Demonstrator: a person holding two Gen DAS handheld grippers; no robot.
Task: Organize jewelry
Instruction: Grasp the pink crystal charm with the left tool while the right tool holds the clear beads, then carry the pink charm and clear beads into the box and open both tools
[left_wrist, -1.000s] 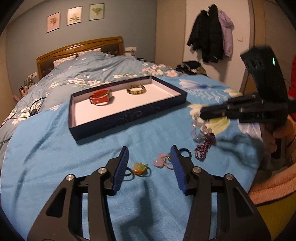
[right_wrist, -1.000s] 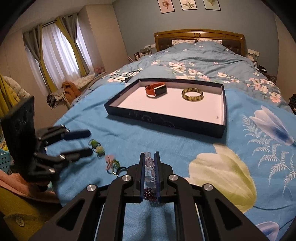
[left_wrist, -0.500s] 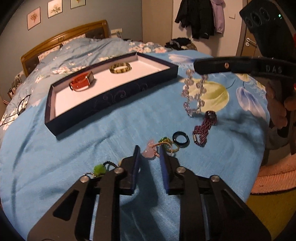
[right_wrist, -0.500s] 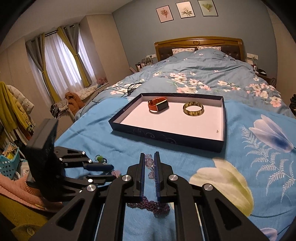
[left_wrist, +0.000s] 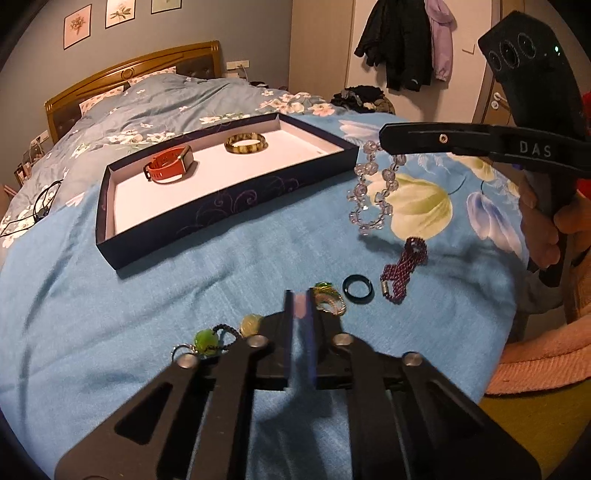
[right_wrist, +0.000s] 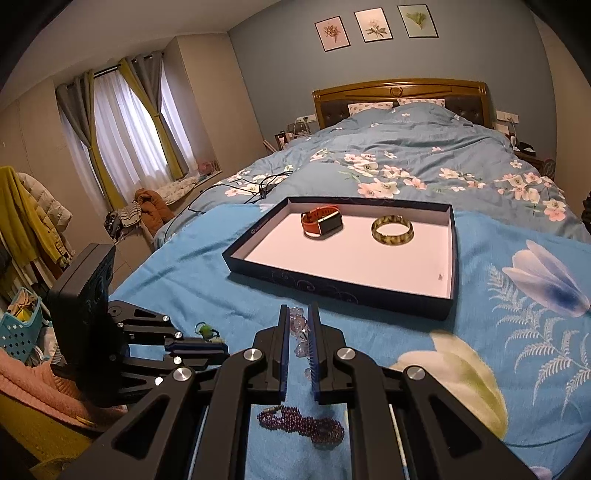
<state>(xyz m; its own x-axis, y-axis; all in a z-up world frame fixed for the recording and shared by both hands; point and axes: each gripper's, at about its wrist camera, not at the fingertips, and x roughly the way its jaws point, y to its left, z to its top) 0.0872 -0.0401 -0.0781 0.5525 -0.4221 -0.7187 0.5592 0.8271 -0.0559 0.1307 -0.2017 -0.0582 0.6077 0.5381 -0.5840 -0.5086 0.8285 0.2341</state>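
Note:
A dark blue tray (left_wrist: 236, 206) (right_wrist: 332, 290) on the blue bedspread holds an orange watch (left_wrist: 168, 168) (right_wrist: 321, 222) and a mottled bangle (left_wrist: 245, 143) (right_wrist: 391, 230). My right gripper (right_wrist: 298, 325) (left_wrist: 386, 142) is shut on a clear bead bracelet (left_wrist: 371, 192) (right_wrist: 300, 332), which hangs above the bedspread near the tray's right corner. My left gripper (left_wrist: 300, 299) (right_wrist: 218, 349) is shut on a pink piece (left_wrist: 301, 306) low over the bedspread. Next to it lie a green-gold ring charm (left_wrist: 327, 297), a black ring (left_wrist: 357, 287), a purple bead bracelet (left_wrist: 404, 267) (right_wrist: 303, 424) and green bead charms (left_wrist: 221, 334) (right_wrist: 207, 330).
Black cables (right_wrist: 266, 184) lie on the floral duvet beyond the tray. The bed's edge, a pink cloth (left_wrist: 543, 354) and a blue basket (right_wrist: 18, 328) are at the near side. Coats (left_wrist: 402, 40) hang on the wall.
My left gripper moved right from the green charms and closed on the pink piece. My right gripper lifted the clear bead bracelet off the bed and carried it toward the tray.

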